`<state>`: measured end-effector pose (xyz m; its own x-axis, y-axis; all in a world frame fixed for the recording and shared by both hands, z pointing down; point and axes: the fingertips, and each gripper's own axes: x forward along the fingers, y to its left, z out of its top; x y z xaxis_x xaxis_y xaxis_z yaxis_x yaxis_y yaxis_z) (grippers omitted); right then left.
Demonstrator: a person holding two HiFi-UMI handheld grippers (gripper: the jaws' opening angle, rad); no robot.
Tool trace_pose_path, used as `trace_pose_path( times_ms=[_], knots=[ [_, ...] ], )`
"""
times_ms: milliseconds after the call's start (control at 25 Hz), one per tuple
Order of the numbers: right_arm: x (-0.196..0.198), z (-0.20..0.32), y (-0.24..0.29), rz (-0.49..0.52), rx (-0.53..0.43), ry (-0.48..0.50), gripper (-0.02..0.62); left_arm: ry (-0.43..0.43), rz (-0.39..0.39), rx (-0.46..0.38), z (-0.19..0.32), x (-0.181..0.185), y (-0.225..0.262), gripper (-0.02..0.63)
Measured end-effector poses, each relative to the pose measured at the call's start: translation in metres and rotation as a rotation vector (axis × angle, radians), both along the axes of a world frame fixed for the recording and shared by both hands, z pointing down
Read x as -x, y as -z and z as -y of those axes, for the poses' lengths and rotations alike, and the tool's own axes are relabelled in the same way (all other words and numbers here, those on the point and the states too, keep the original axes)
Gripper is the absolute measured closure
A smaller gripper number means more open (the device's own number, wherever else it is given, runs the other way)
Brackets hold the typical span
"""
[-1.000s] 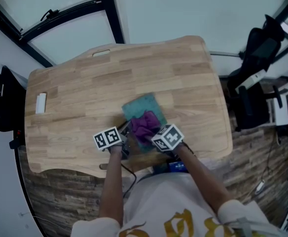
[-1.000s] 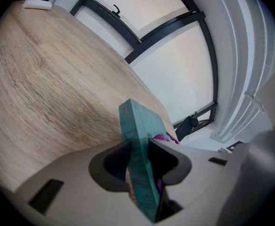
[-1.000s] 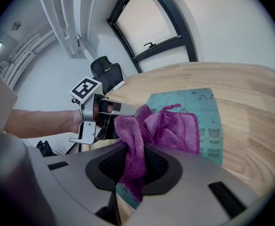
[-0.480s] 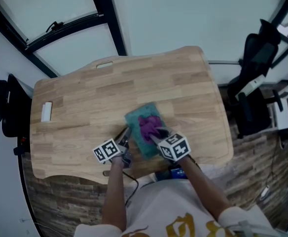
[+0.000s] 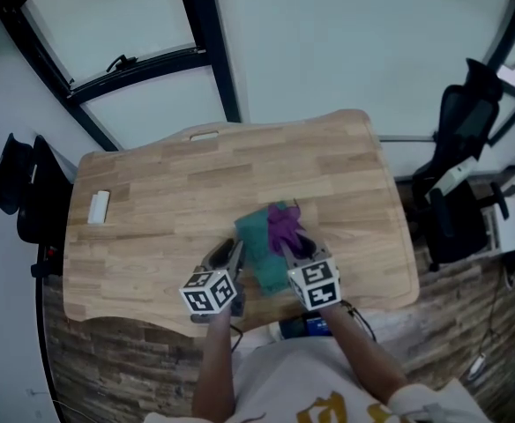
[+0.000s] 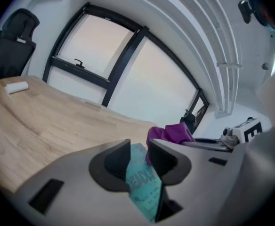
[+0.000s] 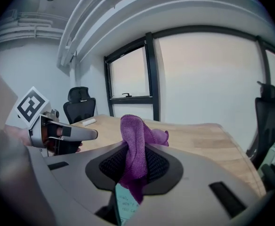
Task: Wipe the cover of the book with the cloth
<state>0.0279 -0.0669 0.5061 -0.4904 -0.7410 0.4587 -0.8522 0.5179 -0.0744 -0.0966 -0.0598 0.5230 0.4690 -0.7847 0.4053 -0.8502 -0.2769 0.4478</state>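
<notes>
A teal book [image 5: 259, 252] is near the front edge of the wooden table [image 5: 160, 192], with a purple cloth [image 5: 284, 226] on its far right part. My left gripper [image 5: 233, 254] is shut on the book's left edge; in the left gripper view the teal cover [image 6: 142, 185] stands edge-on between the jaws [image 6: 138, 161]. My right gripper [image 5: 293, 243] is shut on the cloth. In the right gripper view the cloth [image 7: 135, 145] bunches up between the jaws [image 7: 133, 166], with the book [image 7: 125, 206] just below. Whether the book rests flat is unclear.
A small white block [image 5: 99, 206] lies at the table's far left. Black office chairs stand off the left side [image 5: 24, 192] and the right side [image 5: 456, 148]. A handle slot [image 5: 203, 135] is cut into the far edge. Dark window frames lie beyond the table.
The cloth has slid away from me along the book toward its far right part. My left gripper has closed in onto the book's left edge. The head camera has tipped up.
</notes>
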Motion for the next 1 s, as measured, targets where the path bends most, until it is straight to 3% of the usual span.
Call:
trace_pose_path(
  times_ms=[160,320,360,560,640,800,1000],
  knots=[
    [0.005,-0.007,0.029,0.040,-0.104,0.003,0.523,0.060,0.054,-0.120,-0.001,0.010,0.037,0.494],
    [0.001,-0.011,0.050,0.037,-0.184,-0.025,0.523,0.096,0.053,-0.197,-0.005,0.016,0.063,0.506],
    [-0.001,-0.013,0.054,0.032,-0.191,-0.030,0.523,0.104,0.050,-0.207,-0.007,0.017,0.067,0.534],
    [-0.005,-0.025,0.065,0.034,-0.221,-0.038,0.523,0.110,0.125,-0.305,-0.016,0.017,0.087,0.539],
    [-0.005,-0.030,0.068,0.025,-0.220,-0.038,0.523,0.113,0.159,-0.353,-0.020,0.016,0.097,0.604],
    [-0.004,-0.039,0.075,0.009,-0.232,-0.027,0.523,0.127,0.197,-0.396,-0.023,0.015,0.110,0.604],
    [0.001,-0.042,0.077,0.020,-0.243,-0.019,0.523,0.139,0.178,-0.412,-0.024,0.015,0.117,0.604]
  ],
)
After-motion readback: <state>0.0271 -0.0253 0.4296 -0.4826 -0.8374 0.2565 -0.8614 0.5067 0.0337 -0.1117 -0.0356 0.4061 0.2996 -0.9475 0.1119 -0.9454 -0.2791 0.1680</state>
